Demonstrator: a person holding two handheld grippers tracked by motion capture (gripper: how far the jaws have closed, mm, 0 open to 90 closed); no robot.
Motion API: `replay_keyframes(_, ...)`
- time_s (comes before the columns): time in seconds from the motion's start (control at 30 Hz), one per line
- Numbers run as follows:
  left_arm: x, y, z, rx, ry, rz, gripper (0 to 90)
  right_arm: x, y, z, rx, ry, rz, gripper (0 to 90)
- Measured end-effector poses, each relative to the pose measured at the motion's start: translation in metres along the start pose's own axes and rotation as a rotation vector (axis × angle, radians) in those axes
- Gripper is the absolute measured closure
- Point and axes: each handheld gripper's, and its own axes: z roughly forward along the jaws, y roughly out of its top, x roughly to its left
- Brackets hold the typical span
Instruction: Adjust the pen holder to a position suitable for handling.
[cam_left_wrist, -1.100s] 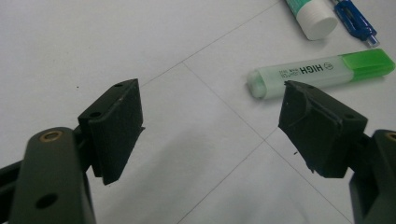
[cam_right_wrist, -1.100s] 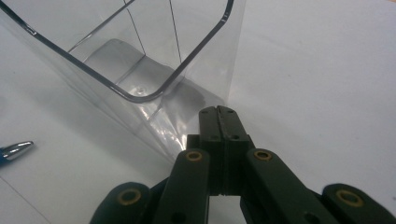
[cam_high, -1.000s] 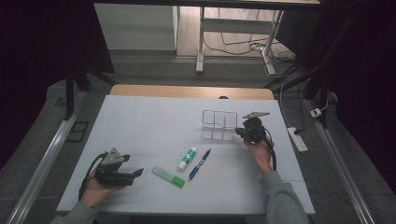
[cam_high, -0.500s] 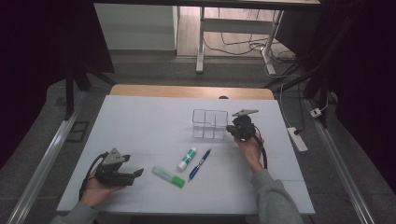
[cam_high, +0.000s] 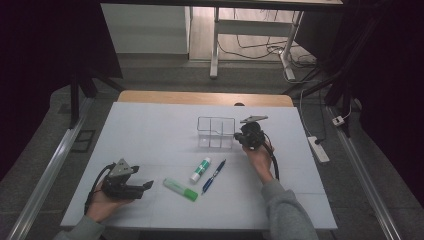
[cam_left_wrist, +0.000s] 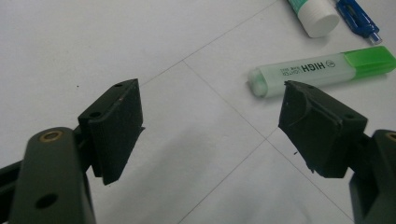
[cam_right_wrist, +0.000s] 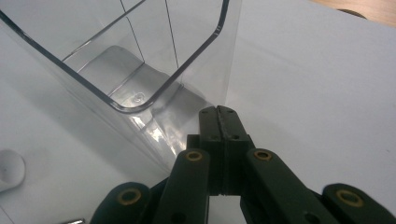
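Right gripper (cam_right_wrist: 219, 114) w/ jaws pressed together, empty, tips against corner of clear divided organizer (cam_right_wrist: 140, 70). Left gripper (cam_left_wrist: 210, 126) spread wide, empty, near-left; "HIGH" print on green highlighter (cam_left_wrist: 322, 70) legible here, unreadable from high view.

Table: I see a white top (cam_high: 150, 130) mid-frame, with a bare wooden strip (cam_high: 205, 97) along its far edge.
Floor: grey around the table; a paler lit patch at upper centre.
Furniture: white desk legs (cam_high: 215, 45) at upper centre, cables (cam_high: 260, 47) trailing beneath.
Right side: a white power strip (cam_high: 318, 148) on the floor.
Sides: dark drapes on both edges.
Lower left: a metal rail (cam_high: 45, 180).
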Motion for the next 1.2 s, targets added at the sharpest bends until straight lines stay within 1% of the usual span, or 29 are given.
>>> replay_keyframes(0.17,0.0,0.0,0.0,0.001,0.0,0.0,21.3,0.005,0.003,0.003,0.0,0.015,-0.006,89.7)
replay_keyframes(0.37,0.0,0.0,0.0,0.002,0.001,0.001,21.2,0.008,0.004,0.006,-0.003,0.02,-0.005,89.7)
replay_keyframes(0.57,0.0,0.0,0.001,0.003,0.002,0.0,21.3,0.013,0.007,0.009,-0.003,0.034,-0.017,89.7)
replay_keyframes(0.9,0.0,0.0,0.001,0.004,0.001,0.002,21.3,0.013,0.007,0.009,-0.006,0.04,-0.019,89.6)
replay_keyframes(0.97,0.0,0.0,0.001,0.003,0.001,0.001,21.3,0.013,0.007,0.008,-0.005,0.044,-0.02,89.6)
replay_keyframes(1.03,0.001,-0.001,0.0,0.003,0.001,0.001,21.3,0.013,0.007,0.006,-0.005,0.038,-0.021,89.6)
replay_keyframes(1.13,0.001,-0.001,0.001,0.004,0.002,0.003,21.3,0.011,0.006,0.0,-0.01,0.02,-0.042,89.7)
replay_keyframes(1.2,0.001,-0.001,0.001,0.007,0.003,0.006,21.3,0.008,0.004,-0.006,-0.018,0.016,-0.041,89.6)
